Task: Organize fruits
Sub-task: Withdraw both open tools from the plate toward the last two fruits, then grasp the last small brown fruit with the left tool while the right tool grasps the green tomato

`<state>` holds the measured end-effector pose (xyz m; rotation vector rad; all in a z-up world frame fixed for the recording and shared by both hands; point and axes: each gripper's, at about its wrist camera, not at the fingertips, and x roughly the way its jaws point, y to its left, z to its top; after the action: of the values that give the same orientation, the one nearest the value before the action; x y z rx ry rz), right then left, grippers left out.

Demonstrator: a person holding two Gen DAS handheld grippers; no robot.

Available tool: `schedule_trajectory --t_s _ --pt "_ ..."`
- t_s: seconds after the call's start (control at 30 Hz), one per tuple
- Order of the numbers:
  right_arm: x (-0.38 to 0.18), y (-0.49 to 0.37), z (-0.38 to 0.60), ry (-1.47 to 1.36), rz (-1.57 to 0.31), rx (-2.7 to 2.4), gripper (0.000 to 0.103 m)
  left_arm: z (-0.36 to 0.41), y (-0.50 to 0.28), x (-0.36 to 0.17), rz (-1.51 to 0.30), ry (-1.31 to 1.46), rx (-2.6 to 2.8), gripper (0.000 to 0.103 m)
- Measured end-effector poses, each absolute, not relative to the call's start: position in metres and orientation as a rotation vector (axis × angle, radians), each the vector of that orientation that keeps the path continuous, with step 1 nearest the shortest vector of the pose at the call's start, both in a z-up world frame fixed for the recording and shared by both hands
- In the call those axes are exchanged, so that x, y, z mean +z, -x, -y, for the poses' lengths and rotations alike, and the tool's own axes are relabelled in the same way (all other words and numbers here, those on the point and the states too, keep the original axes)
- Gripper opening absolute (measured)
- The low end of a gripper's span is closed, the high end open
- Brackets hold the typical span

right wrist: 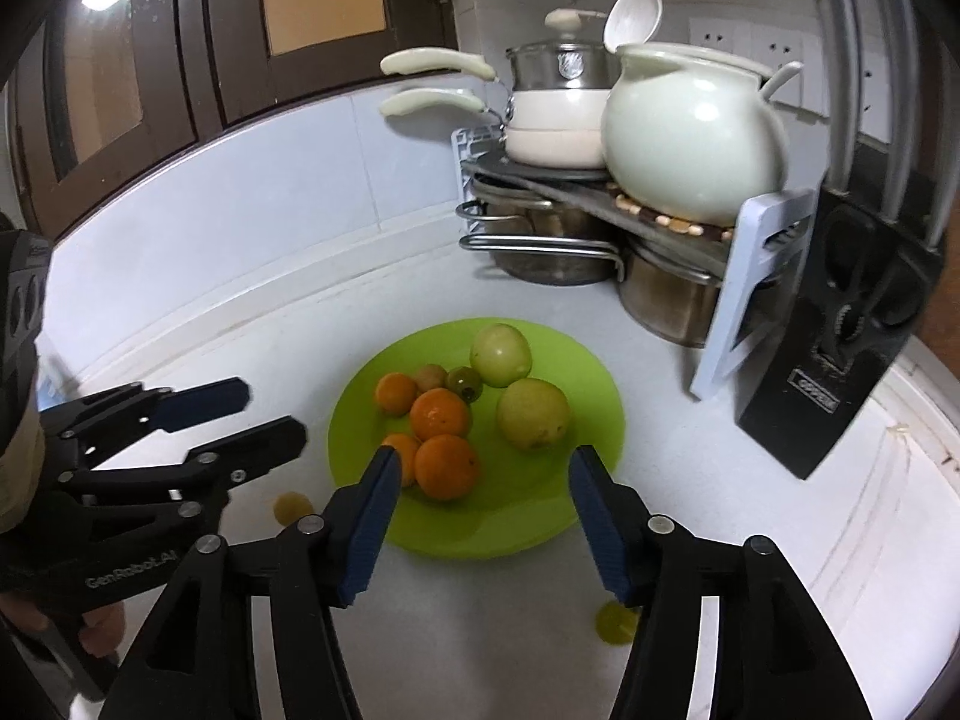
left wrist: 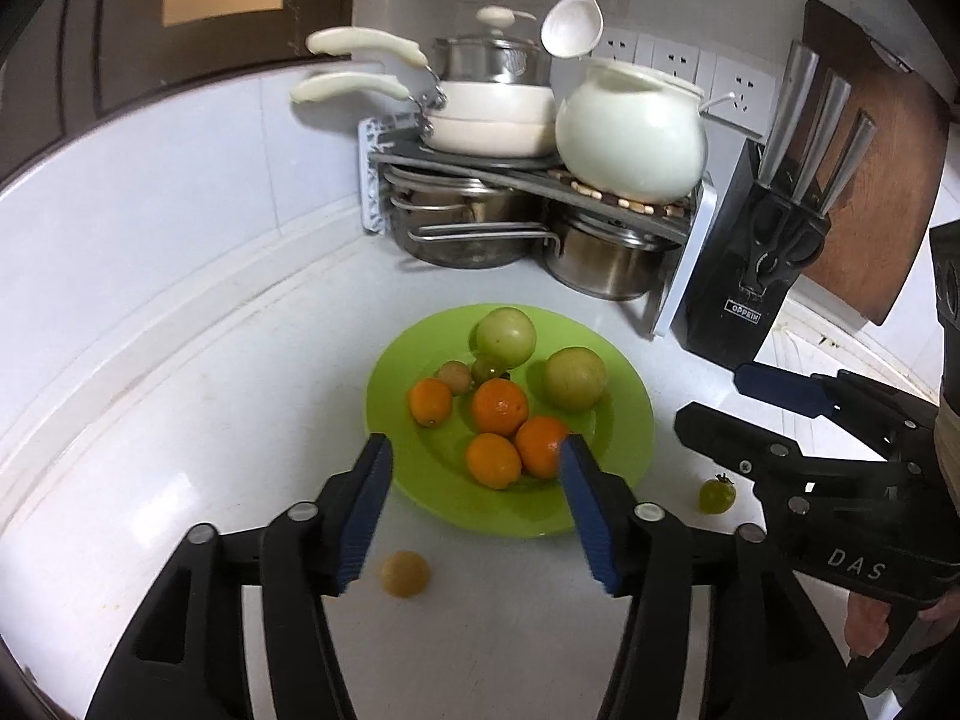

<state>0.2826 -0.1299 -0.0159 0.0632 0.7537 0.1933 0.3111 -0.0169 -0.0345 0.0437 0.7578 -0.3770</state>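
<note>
A green plate (left wrist: 624,420) (right wrist: 558,504) on the white counter holds several oranges (left wrist: 499,406) (right wrist: 440,414), two large green fruits (left wrist: 575,378) (right wrist: 533,413) and some small ones. A small yellow fruit (left wrist: 404,573) (right wrist: 292,506) lies on the counter in front of the plate's left side. A small green tomato (left wrist: 716,494) (right wrist: 613,621) lies on the counter to the plate's right. My left gripper (left wrist: 477,468) (right wrist: 273,414) is open and empty over the plate's near edge. My right gripper (right wrist: 483,480) (left wrist: 708,399) is open and empty, right of the plate.
A corner rack (left wrist: 540,174) with steel pots, white pans and a white ceramic pot (left wrist: 630,132) stands behind the plate. A black knife block (left wrist: 756,276) and a wooden board (left wrist: 882,168) stand at the right. A white spoon (left wrist: 573,18) hangs above.
</note>
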Motion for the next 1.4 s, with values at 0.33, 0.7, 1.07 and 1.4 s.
schedule_trajectory --t_s 0.33,0.7,1.07,1.4 --pt "-0.002 -0.254 0.137 -0.098 -0.671 0.013 0.081 -0.013 -0.280 -0.028 -0.716 -0.033 -0.248 0.081" --pt "-0.018 -0.223 0.153 -0.193 -0.679 -0.166 0.081 -0.033 -0.242 -0.047 -0.654 -0.006 -0.072 0.085" --pt "-0.071 -0.226 0.173 -0.263 -0.819 -0.218 0.081 -0.009 -0.253 -0.084 -0.718 -0.080 -0.084 0.084" --pt "-0.098 -0.253 0.170 -0.252 -0.893 -0.189 0.075 -0.003 -0.288 -0.112 -0.825 -0.032 -0.112 0.063"
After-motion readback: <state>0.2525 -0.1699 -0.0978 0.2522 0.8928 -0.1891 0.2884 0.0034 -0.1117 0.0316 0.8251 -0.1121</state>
